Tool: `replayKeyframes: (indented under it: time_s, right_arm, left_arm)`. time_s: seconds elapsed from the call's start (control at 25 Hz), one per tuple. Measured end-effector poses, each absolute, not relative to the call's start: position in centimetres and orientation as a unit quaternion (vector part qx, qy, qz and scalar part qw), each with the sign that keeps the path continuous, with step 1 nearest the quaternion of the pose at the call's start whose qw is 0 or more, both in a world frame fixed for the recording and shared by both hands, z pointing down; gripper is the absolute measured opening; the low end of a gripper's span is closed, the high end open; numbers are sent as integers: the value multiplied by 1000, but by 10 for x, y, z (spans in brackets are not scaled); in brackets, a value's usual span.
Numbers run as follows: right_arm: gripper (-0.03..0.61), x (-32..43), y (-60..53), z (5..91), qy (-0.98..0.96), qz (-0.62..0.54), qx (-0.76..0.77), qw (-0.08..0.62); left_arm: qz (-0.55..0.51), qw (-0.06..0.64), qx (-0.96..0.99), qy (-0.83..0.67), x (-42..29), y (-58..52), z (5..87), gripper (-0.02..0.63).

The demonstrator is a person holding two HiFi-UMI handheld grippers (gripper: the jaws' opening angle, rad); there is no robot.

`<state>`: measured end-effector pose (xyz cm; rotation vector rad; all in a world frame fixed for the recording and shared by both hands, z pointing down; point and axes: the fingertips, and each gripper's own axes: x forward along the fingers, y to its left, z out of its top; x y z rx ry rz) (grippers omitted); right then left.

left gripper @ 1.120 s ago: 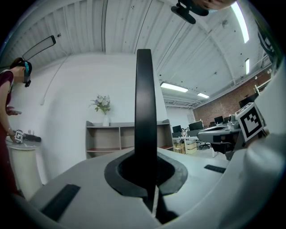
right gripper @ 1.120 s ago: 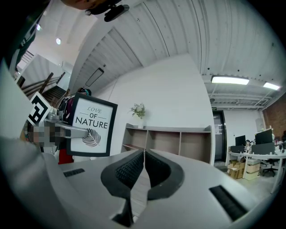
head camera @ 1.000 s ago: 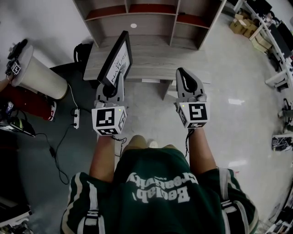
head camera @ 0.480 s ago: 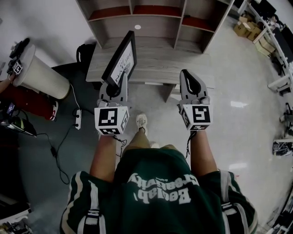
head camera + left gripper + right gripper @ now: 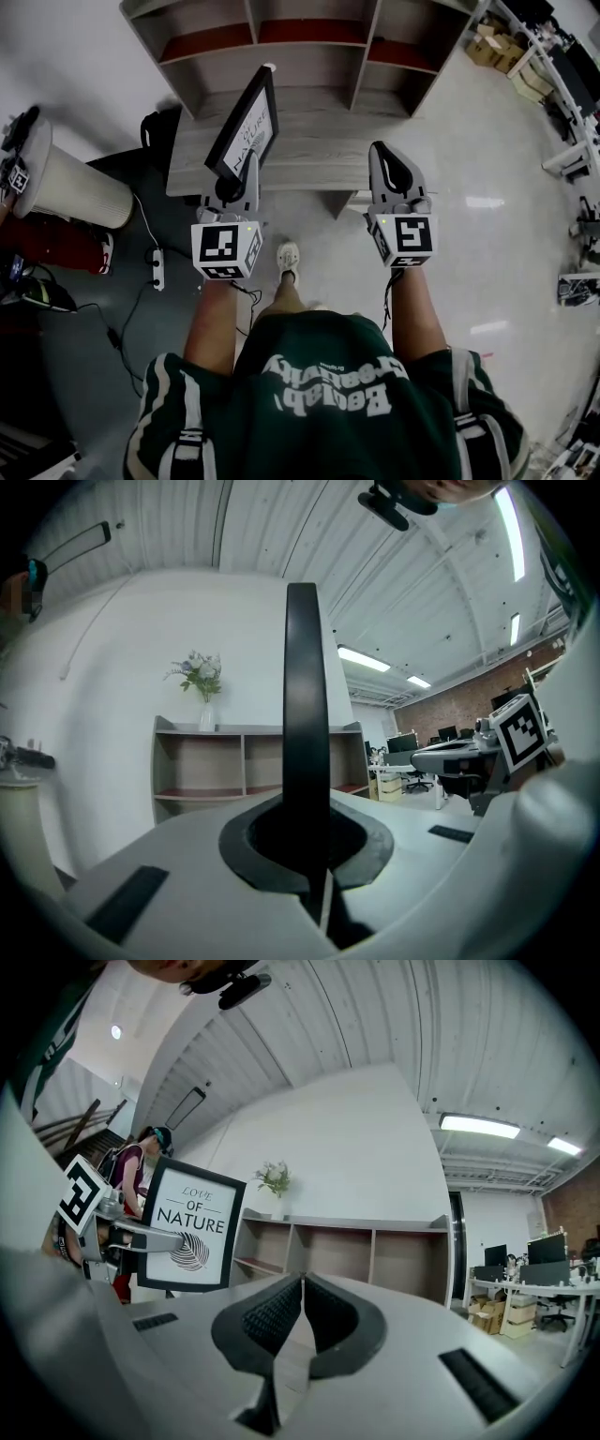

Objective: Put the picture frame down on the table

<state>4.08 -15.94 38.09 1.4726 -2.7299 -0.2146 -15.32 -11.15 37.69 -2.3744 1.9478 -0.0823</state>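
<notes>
my left gripper (image 5: 244, 173) clamps the upright picture frame (image 5: 246, 127), now farther over the table (image 5: 319, 141) than before; right gripper (image 5: 389, 155) jaws closed, empty.

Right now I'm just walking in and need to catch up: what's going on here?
A person holds a gripper in each hand. The left gripper has its jaws shut on the lower edge of a black picture frame, held upright by the near edge of the wooden table. The right gripper is empty, jaws together, beside it. The frame is not yet set down.
</notes>
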Motion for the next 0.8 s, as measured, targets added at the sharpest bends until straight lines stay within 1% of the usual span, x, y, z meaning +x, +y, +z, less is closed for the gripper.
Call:
replayKeyframes:
  time_s: [0.4, 0.8]
  right_arm:
    - [37, -15, -262, 378, -865, -71, 495, 23]
    - [37, -41, -331, 386, -850, -61, 523, 30]
  left_arm:
    - [-35, 23, -793, 607, -208, -225, 385, 26]
    - [-44, 9, -811, 584, -238, -301, 402, 26]
